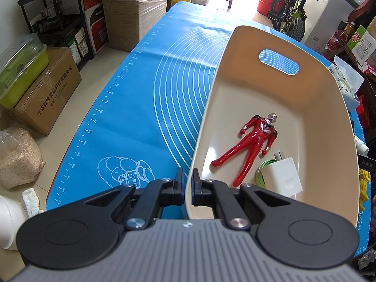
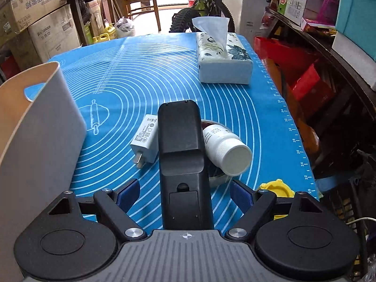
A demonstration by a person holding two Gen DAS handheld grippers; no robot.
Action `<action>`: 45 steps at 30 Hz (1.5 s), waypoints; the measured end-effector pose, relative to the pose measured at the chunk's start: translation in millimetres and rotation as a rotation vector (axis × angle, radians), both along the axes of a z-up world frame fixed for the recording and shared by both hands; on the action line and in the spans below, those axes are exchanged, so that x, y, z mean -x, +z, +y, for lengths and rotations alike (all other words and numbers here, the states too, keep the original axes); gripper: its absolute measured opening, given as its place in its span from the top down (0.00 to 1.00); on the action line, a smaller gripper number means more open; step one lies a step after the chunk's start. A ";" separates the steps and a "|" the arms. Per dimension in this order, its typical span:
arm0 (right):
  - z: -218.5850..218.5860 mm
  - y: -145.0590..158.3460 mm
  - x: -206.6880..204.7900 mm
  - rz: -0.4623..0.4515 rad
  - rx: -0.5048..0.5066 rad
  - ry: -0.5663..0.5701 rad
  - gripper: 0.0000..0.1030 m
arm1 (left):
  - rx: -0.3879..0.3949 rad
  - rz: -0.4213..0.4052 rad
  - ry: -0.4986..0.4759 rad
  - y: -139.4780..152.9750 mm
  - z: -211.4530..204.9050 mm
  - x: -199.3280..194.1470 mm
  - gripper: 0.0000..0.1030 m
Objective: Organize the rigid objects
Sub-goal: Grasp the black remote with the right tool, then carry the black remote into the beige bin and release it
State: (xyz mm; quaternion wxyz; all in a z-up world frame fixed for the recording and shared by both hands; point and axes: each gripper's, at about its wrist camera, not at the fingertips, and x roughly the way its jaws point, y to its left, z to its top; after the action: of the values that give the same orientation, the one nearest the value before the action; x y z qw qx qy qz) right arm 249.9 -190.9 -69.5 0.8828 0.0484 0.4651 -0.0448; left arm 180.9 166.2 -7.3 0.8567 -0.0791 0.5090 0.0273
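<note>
The left gripper [image 1: 187, 183] is clamped on the near rim of the cream basket [image 1: 237, 58], which stands on the blue mat [image 1: 131, 108] covering the tabletop. Inside the basket lie a red toy figure [image 1: 252, 141] and a white charger [image 1: 280, 176] on a green cable coil. The right gripper [image 2: 185, 193] has its jaws wide apart, one on each side of a black remote [image 2: 182, 155] without touching it. Beside the remote lie a white plug adapter [image 2: 145, 138] and a white bottle [image 2: 226, 149] on its side. A tissue box [image 2: 223, 58] sits farther back.
</note>
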 end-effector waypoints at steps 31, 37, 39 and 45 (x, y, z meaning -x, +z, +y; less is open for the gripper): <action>6.0 -6.8 10.6 -0.034 0.024 0.040 0.46 | 0.007 0.002 0.003 -1.2 2.1 -0.6 0.93; 7.7 8.4 19.9 -0.073 -0.012 0.050 0.47 | 0.006 0.002 0.003 -1.3 2.1 -0.5 0.93; 7.7 12.6 21.7 -0.082 -0.021 0.048 0.47 | 0.007 0.002 0.003 -1.3 2.2 -0.5 0.93; 7.8 20.6 24.2 -0.103 -0.035 0.043 0.47 | 0.007 0.002 0.002 -1.2 2.2 -0.5 0.93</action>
State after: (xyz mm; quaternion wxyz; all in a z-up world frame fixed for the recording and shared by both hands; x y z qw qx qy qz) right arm 225.7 -183.1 -48.9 0.9053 0.0560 0.4209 -0.0152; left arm 181.4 168.3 -8.5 0.8559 -0.0827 0.5098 0.0267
